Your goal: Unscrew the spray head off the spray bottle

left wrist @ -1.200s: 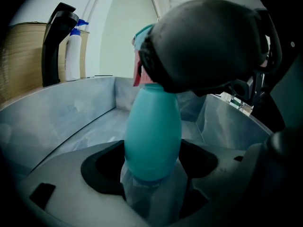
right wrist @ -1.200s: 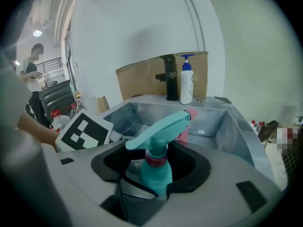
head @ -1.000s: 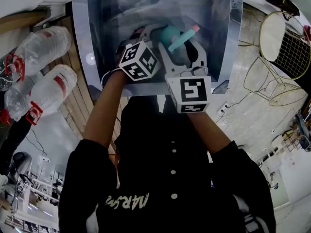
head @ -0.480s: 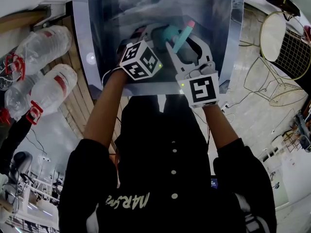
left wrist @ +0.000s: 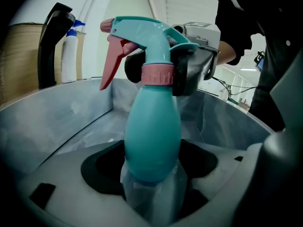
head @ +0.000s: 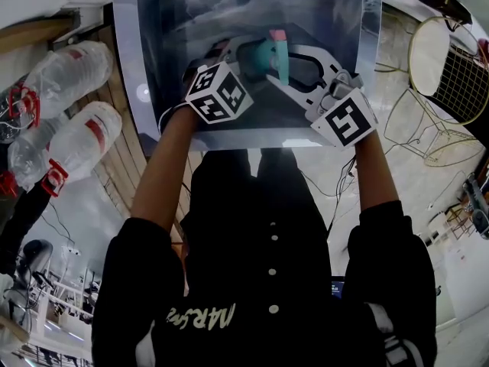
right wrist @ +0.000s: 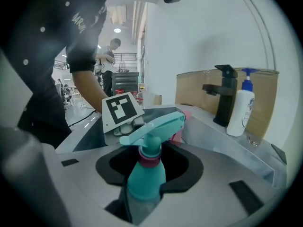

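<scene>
1. Nothing of the task shows as done. The head sits on the bottle, and its pink collar lies snug on the neck with no gap. Whether the thread has started to loosen I cannot tell.
2. What I judge is left: turn the collar until it runs free, then lift the head clear.
3. The bottle stands roughly upright inside the sink, carried between the two grippers. Its pink trigger points away from the person. Whether its base touches the sink floor is hidden.
4. The left gripper has its jaws closed on the bottle's lower body, with the clear pads pressing on both sides. It appears to act as the anchor.
5. The right gripper has just been closing its jaws with the bottle's top between them. They grip the head at the collar, and the left gripper view shows them on either side of the pink ring.
6. Both arms reach forward into the sink with the grippers tilted downward.
   - The left comes in from the near side.
   - The right comes in from the right, its cube rolled onto a corner.
   - The two grippers sit close together on the bottle.
</scene>
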The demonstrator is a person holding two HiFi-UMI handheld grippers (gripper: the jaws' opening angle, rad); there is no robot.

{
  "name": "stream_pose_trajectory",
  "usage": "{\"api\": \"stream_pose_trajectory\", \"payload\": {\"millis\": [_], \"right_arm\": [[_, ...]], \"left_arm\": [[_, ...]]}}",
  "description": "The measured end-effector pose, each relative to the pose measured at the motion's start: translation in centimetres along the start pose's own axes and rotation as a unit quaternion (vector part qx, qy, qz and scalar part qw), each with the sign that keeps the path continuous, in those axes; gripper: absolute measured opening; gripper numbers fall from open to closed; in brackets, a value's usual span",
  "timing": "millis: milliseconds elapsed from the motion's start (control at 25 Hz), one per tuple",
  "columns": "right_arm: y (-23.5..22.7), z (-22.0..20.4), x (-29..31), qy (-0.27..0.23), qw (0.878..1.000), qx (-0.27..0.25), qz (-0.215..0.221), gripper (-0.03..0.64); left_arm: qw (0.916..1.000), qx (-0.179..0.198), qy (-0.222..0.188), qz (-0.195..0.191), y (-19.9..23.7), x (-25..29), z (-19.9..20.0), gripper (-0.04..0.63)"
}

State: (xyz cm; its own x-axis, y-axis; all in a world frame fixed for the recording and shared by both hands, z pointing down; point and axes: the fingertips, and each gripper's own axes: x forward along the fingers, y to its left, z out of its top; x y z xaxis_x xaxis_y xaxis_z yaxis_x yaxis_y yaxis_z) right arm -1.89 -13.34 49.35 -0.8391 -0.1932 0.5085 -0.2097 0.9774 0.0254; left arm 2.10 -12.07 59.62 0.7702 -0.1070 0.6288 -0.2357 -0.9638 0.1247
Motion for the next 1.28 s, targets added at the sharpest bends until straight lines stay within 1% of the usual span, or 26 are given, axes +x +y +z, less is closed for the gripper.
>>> {"api": "stream_pose_trajectory", "payload": {"millis": [240,400,560,720,880,960,1080,1120,1280], "right_arm": [[0.2,0.2,0.4,-0.009,1.0,-0.003,0.0,0.164],[0.1,0.7,0.0,-0.033,0.999,-0.005,0.005,0.164],[-0.1,0.8,-0.4,-0.029,1.0,-0.003,0.01,0.164],[-0.2,1.2,-1.2,-0.029,1.0,0.008,0.002,0.164],[-0.3,2.4,-1.9,-0.036,0.999,0.017,-0.007,0.164],[-0.5,3.5,-2.6,-0.051,0.998,0.028,-0.017,0.164],[-1.0,6.1,-4.1,-0.107,0.991,0.065,-0.045,0.164],[-1.1,6.8,-4.6,-0.117,0.989,0.071,-0.05,0.164],[-1.1,8.3,-6.3,-0.131,0.986,0.075,-0.067,0.164]], "left_arm": [[1.0,-0.002,0.001,0.0,0.1,-0.4,-0.4,0.37],[1.0,-0.005,0.001,0.002,0.0,-0.3,-0.4,0.37],[1.0,-0.005,0.002,0.003,0.1,-0.5,-0.6,0.37],[1.0,-0.007,0.001,0.005,0.1,-0.5,-0.5,0.37],[0.9999,-0.009,0.006,0.006,0.2,-0.6,-0.7,0.371],[0.9999,-0.011,0.008,0.008,0.2,-0.6,-0.8,0.371],[0.9998,-0.016,0.008,0.012,0.0,-0.5,-0.7,0.371],[0.9997,-0.018,0.007,0.014,0.0,-0.5,-0.7,0.371],[0.9995,-0.023,0.01,0.02,0.0,-0.5,-0.6,0.371]]}}
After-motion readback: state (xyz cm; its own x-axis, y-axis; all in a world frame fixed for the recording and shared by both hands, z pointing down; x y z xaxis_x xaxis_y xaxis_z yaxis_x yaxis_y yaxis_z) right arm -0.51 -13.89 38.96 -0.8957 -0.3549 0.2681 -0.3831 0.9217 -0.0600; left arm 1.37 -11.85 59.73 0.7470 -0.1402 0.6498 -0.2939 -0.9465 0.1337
